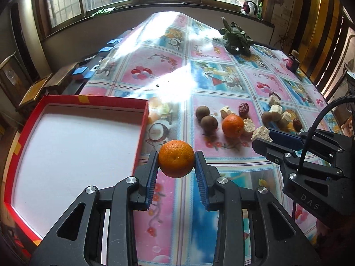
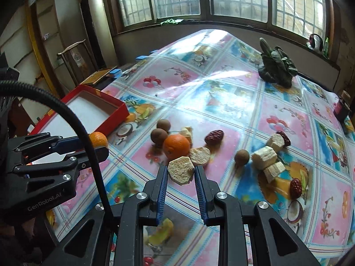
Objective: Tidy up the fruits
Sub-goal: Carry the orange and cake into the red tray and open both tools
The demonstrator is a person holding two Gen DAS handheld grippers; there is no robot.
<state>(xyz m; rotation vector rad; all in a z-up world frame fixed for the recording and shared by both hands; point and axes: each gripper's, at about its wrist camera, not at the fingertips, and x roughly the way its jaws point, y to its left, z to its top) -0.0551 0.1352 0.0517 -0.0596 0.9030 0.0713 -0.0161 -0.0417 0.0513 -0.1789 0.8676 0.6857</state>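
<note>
My left gripper (image 1: 176,158) is shut on an orange (image 1: 176,158) and holds it above the table, just right of the red box (image 1: 142,124) with a white floor. It also shows in the right wrist view (image 2: 98,139). My right gripper (image 2: 180,173) is shut on a pale hexagonal chunk (image 2: 180,170), seen too in the left wrist view (image 1: 261,134). On the cloth lie a second orange (image 2: 176,146), two brown round fruits (image 2: 159,130), red dates (image 2: 214,136) and several pale chunks (image 2: 265,157).
A leafy green bundle (image 2: 277,66) lies at the far side of the table. A dark jar (image 2: 341,108) stands at the right edge. Wooden chairs (image 1: 35,88) stand left of the table. Windows line the far wall.
</note>
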